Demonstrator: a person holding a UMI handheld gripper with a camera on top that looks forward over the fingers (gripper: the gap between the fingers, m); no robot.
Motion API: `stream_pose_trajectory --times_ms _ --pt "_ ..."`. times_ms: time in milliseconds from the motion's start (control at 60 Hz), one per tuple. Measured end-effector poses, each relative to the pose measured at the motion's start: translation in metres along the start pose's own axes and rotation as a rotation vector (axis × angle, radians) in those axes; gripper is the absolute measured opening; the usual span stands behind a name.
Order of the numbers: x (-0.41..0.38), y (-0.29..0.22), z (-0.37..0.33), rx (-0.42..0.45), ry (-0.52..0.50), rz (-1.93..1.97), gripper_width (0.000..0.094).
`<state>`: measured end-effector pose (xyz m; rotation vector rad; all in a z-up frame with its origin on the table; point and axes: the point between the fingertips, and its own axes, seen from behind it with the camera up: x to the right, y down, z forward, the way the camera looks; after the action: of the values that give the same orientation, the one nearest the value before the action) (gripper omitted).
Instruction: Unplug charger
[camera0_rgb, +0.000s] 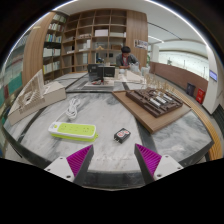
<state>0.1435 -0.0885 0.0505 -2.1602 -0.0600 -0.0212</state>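
The gripper (104, 160) hangs with its 2 fingers apart and empty. Just ahead, slightly right, a small black charger (122, 135) lies on the table (45, 140), with a green power strip (73, 129) ahead-left. Its plugged-in state is unclear, so a careless grasp could drag it instead.

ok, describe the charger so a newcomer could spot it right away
Start at the pale table ahead of the open gripper. A lime-green power strip lies left of centre; the charger lies to its right, just beyond the fingers. It is the only small black block there, with a red spot on top.
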Motion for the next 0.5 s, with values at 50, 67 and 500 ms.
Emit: stream_pose_trajectory --times_ms 50,67,500 --pt "-0.004 0.003 -0.021 0.009 -0.011 -0.003 0.0848" --pt "-0.006 0.004 -0.029 0.012 -0.017 -0.005 0.0848" --pt "-0.042 0.018 -0.123 0.127 -0.135 0.029 0.0844"
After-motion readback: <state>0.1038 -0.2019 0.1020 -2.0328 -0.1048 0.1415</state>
